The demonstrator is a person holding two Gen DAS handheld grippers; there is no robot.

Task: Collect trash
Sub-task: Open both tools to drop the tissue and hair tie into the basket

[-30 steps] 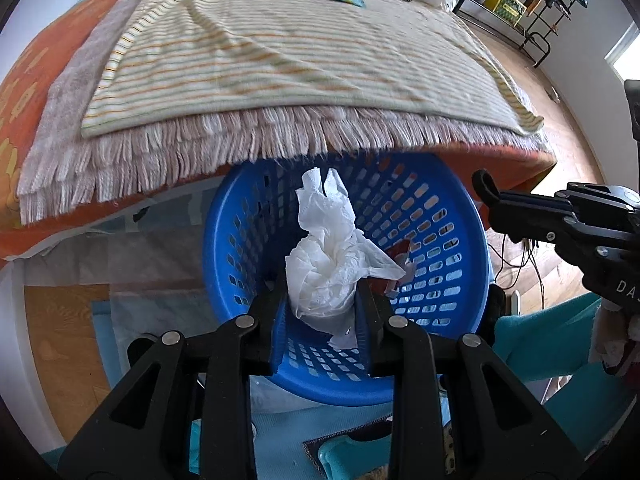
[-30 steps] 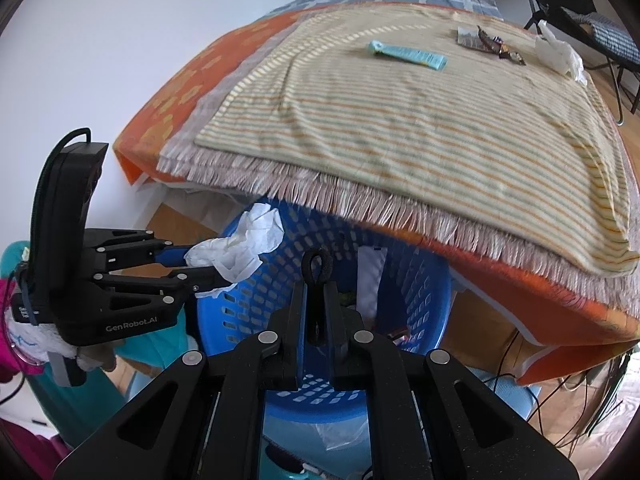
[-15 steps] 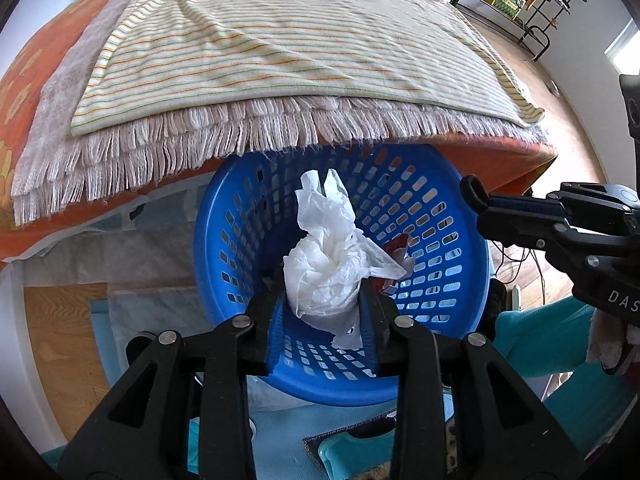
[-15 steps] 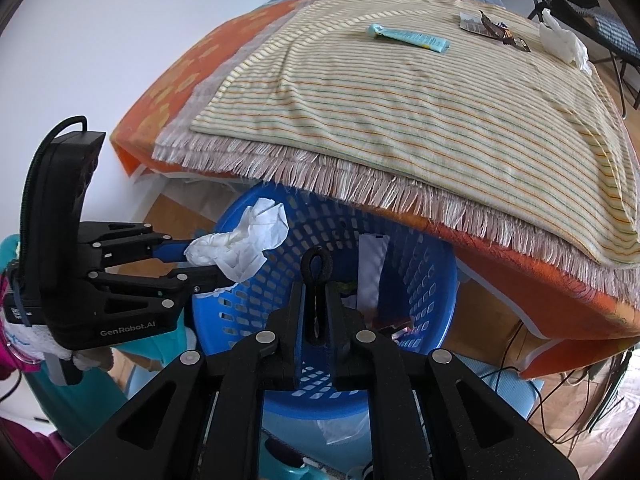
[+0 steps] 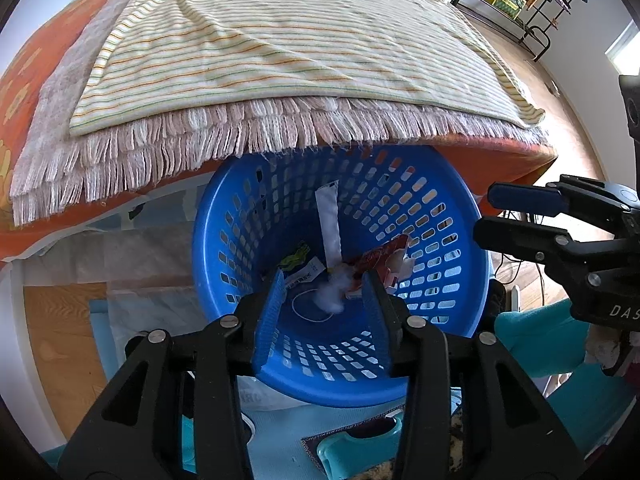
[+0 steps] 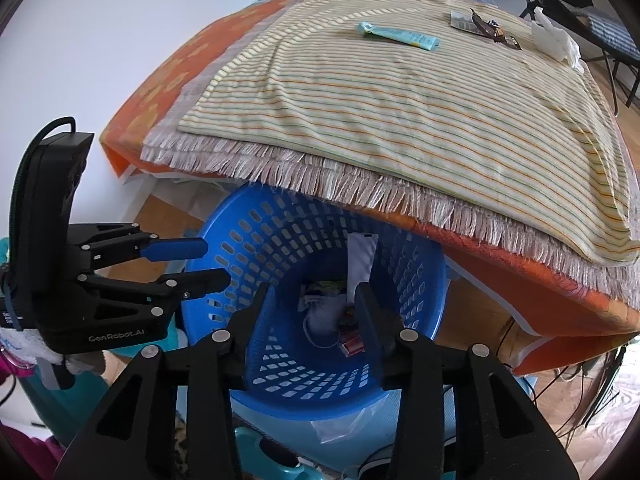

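— While both claws hang over the blue basket point(image 5: 460, 216), what does each one hold?

— Item one, my left claw point(image 5: 324, 312): jaws parted and opening, nothing between them. Item two, my right claw point(image 6: 316, 320): jaws likewise opening, nothing between them. In the left view it shows off to the right point(image 5: 484, 214); in the right view the left one shows off to the left point(image 6: 214, 264).

— And the trash?

— Item three, white crumpled tissue point(image 5: 332, 292): straight below my left fingertips, on the basket floor. Item four, red wrapper point(image 5: 376, 258): just right of the tissue, touching it. Item five, long white packet point(image 5: 329, 220): leaning on the far wall of the basket. Item six, yellow-green wrapper point(image 5: 296, 258): left of the tissue.

— Anything beyond the claws?

— Item seven, striped blanket point(image 6: 400, 112) on the bed, its fringe overhanging the basket's far rim. On it, well ahead: a light blue wrapper point(image 6: 400, 36), a dark wrapper point(image 6: 488, 30), another white tissue point(image 6: 554, 40).
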